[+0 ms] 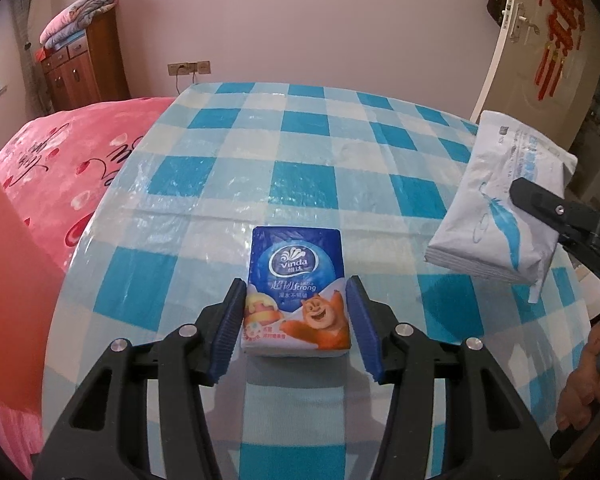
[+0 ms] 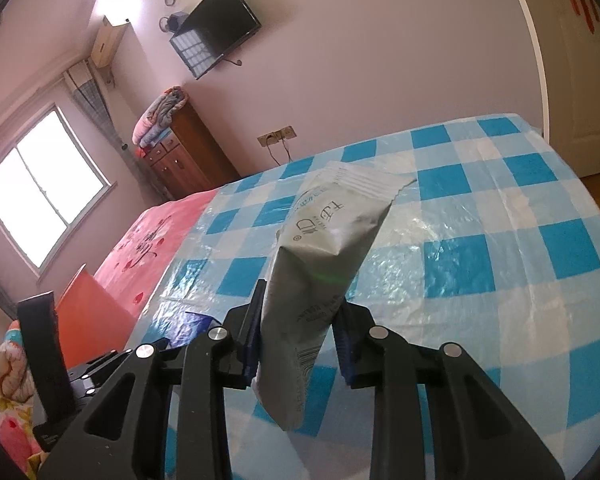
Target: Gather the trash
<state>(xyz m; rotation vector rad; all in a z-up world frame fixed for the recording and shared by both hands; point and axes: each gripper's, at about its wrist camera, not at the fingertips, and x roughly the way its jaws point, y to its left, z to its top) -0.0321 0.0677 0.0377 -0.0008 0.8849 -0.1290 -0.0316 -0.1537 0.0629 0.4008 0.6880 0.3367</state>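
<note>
A blue-and-white checked plastic cloth [image 1: 300,152] covers the surface, glossy and creased. Beside it lies a bed with a pink flowered bedspread [image 1: 72,148]. An orange sheet [image 1: 8,240] stands at the bed's near side. Against the lilac wall stands a brown wooden cabinet [image 1: 84,68] with folded quilts [image 1: 80,12] piled on top. A flat television [image 2: 220,24] hangs on the wall, a socket strip [image 1: 189,68] lower down. A white door [image 1: 528,40] carries red hanging ornaments [image 1: 556,28]. A bright window [image 2: 40,196] shows in the right wrist view.
</note>
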